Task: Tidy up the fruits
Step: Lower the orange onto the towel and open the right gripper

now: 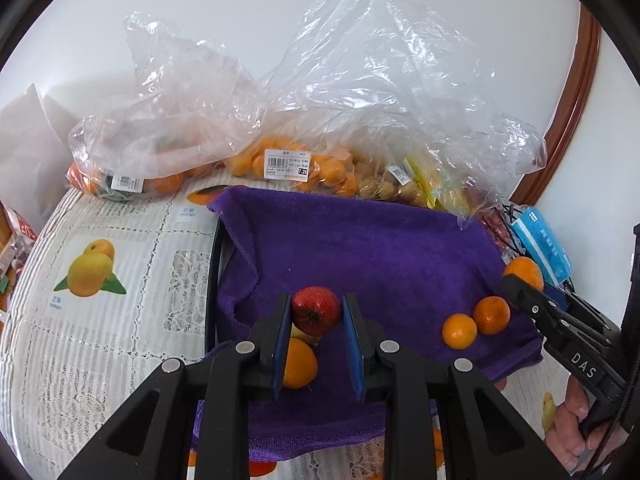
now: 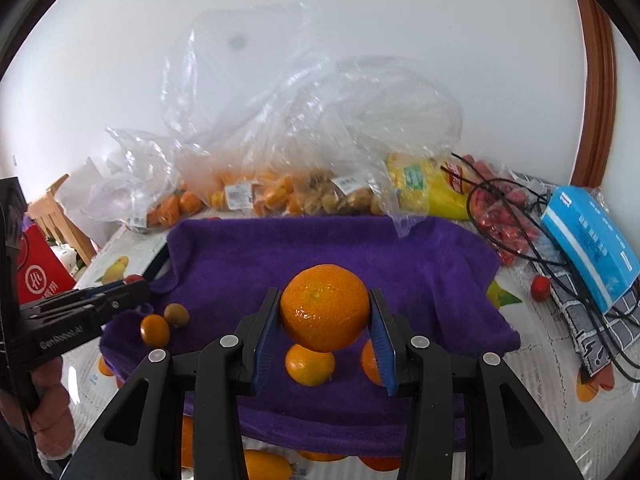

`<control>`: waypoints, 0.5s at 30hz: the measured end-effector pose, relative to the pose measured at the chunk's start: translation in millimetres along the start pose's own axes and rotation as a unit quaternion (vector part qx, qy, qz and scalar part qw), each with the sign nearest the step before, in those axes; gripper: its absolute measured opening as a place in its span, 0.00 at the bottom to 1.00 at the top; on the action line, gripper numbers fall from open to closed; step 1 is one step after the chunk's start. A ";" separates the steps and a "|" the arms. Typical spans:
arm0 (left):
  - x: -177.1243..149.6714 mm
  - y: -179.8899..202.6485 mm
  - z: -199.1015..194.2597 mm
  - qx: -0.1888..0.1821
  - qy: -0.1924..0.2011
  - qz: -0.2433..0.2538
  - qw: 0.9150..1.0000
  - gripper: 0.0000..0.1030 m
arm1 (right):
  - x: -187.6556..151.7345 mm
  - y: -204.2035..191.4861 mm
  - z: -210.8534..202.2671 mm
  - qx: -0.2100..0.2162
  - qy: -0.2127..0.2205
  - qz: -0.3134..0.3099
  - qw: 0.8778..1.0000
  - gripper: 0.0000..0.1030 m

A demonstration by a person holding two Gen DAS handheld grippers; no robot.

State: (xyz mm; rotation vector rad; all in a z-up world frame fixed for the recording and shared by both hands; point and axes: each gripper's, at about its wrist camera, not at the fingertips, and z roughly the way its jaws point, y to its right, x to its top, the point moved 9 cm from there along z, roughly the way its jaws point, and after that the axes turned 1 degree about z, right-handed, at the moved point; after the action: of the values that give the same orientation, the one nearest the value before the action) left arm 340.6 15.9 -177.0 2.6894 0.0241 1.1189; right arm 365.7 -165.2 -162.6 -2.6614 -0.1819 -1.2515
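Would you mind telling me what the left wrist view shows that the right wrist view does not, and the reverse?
Only the left wrist view shows the left gripper closed on the red apple from up close. Only the right wrist view shows the small red fruit beside the blue box. Both show the purple towel, the right gripper holding a large orange, and two small oranges on the towel.

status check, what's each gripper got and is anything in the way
Left hand-held gripper shut on red apple. Right hand-held gripper shut on mandarin, over purple towel. Two loose mandarins directly beneath it.
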 end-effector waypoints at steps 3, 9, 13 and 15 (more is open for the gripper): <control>-1.9 -1.7 3.5 -0.003 -0.003 -0.005 1.000 0.23 | -1.2 7.0 0.2 -0.003 0.003 0.008 1.000 0.41; -6.5 -3.4 9.8 0.001 -0.010 -0.003 1.000 0.23 | -4.4 15.1 4.9 -0.010 -0.001 0.015 1.000 0.41; -7.5 -1.4 9.0 0.002 -0.008 0.003 1.000 0.23 | -5.9 17.2 6.3 -0.014 -0.004 0.016 1.000 0.41; -7.8 -0.4 7.9 0.002 -0.007 0.004 1.000 0.23 | -6.1 17.5 6.2 -0.015 -0.003 0.015 1.000 0.41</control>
State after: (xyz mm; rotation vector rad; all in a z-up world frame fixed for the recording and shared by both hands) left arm 340.7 14.0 -187.9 2.7024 0.0119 1.1040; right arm 369.9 -181.0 -173.4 -2.6839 -0.1241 -1.2460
